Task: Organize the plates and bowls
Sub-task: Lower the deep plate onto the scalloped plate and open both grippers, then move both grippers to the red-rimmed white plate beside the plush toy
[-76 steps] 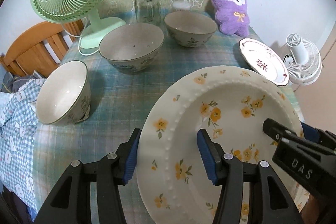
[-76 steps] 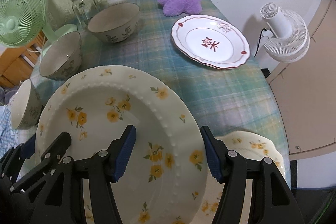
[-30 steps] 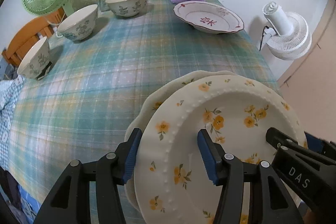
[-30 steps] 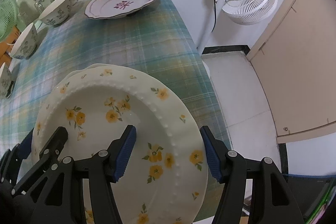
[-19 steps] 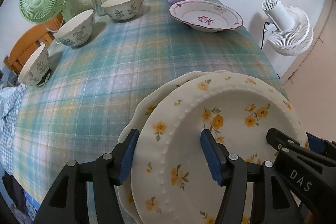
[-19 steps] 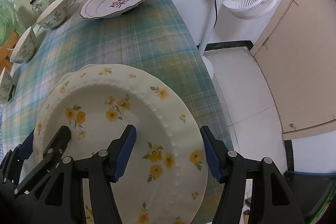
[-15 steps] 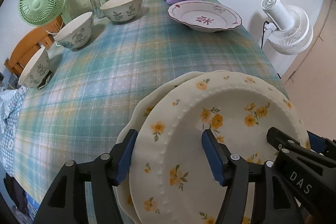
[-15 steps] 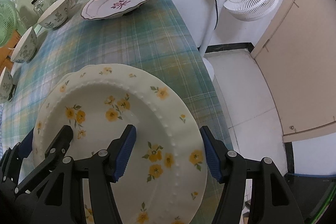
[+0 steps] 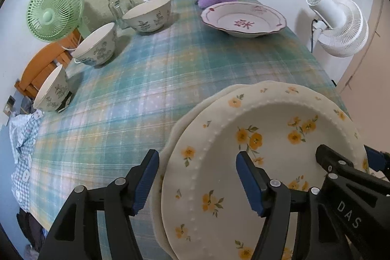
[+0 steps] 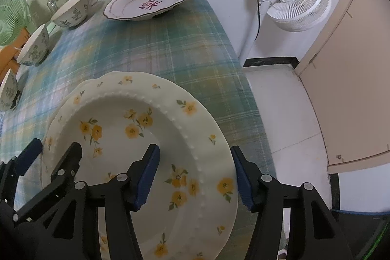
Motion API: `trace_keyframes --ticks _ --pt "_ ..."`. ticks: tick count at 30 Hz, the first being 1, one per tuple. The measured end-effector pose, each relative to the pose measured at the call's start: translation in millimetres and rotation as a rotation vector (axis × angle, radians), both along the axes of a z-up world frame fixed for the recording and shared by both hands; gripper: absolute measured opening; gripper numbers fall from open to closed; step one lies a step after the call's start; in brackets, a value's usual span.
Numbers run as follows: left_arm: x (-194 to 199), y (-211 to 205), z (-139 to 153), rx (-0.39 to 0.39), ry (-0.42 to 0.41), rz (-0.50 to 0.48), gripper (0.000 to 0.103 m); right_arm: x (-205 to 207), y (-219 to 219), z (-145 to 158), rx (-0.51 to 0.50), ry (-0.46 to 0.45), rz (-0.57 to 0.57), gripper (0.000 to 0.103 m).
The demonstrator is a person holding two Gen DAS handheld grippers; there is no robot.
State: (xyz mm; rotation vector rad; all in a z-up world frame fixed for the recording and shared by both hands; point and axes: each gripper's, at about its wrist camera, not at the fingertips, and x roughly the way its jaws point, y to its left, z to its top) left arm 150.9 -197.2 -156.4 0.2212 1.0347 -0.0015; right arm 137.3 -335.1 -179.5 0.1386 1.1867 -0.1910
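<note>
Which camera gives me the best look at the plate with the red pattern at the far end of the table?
Right wrist: the red-patterned plate shows its full rim and centre mark from above, unobstructed. The left wrist view shows the same plate whole too, but at a flatter angle, so its far inside is foreshortened.

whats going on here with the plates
A person with a gripper in each hand has set a yellow-flowered plate on another plate at the table's near corner. The left gripper is opening, its fingers astride the rim without pressing. The right gripper straddles the opposite rim, closing slightly. Three bowls and a red-patterned plate sit unstacked farther back.
</note>
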Motion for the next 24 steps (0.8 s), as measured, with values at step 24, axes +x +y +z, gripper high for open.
trace_keyframes --ticks 24 --pt "61 33 94 -0.19 -0.069 -0.104 0.075 47 19 96 0.029 -0.167 -0.032 0.07"
